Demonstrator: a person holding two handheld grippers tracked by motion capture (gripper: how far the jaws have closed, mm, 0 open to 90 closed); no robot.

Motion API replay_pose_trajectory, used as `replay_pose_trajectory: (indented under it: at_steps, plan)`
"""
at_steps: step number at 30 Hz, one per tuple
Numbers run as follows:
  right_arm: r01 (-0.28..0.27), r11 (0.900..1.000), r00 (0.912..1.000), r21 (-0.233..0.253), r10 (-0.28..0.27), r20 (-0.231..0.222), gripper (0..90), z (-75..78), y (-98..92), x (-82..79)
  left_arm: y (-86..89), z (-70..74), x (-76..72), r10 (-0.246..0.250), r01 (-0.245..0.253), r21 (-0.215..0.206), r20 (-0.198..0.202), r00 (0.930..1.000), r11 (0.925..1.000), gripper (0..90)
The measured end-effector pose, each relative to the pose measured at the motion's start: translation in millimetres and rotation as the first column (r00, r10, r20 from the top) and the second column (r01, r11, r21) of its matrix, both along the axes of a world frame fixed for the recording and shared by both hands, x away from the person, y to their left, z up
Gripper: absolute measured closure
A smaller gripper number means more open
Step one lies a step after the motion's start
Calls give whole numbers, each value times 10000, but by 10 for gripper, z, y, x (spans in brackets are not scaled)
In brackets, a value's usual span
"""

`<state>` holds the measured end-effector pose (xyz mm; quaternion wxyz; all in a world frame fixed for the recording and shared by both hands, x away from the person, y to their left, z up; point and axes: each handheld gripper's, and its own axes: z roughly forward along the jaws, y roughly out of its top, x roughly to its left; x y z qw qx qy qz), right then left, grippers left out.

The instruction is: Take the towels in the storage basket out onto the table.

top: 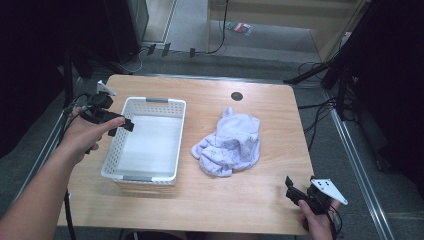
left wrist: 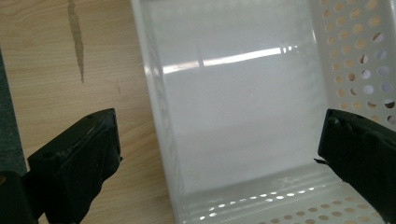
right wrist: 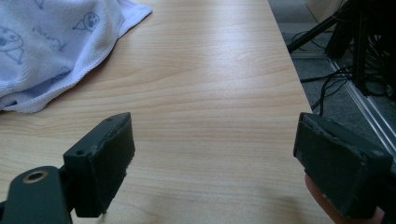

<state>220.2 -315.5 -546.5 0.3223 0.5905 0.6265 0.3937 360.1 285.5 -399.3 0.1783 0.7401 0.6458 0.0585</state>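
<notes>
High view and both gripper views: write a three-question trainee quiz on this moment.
1. True or false: the white basket holds the pale cloth.
2. Which gripper hangs over the basket: A left gripper, B right gripper?
3. Fill in: both grippers' jaws stand ___.

Key: 1 false, the cloth lies crumpled on the table beside the basket; 2 A; 3 open.

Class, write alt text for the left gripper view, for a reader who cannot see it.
An empty white perforated plastic basket sits on a light wooden table, seen from above. The left tongs hang open, one black jaw over the table, the other over the basket's inside.
</notes>
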Motion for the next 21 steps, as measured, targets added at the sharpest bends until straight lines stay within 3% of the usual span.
replay_pose_trajectory:
  at_steps: [3,6,10,18,19,21]
  plan:
    - [-15,10000,10000,-8,15,7,127,0,0,0,82,-26,-18,55,-56,-63,-75,10000,10000,0]
    - [-4,10000,10000,-1,4,7,127,0,-2,2,209,-74,-78,267,-265,-221,102,9996,9994,0]
    - [-37,10000,10000,-14,37,7,127,-1,-2,4,312,-155,-157,393,-391,-102,248,9989,9992,0]
    - [-79,10000,10000,38,79,10,127,-2,-5,6,503,-288,-401,640,-559,-932,857,9943,9941,0]
    - [-85,10000,10000,40,85,21,127,-2,-5,4,573,-320,-512,742,-561,-1618,1081,9914,9852,0]
    - [-98,9999,9999,92,98,64,127,-2,-13,2,609,-351,-608,987,-724,-1852,1368,9857,9800,0]
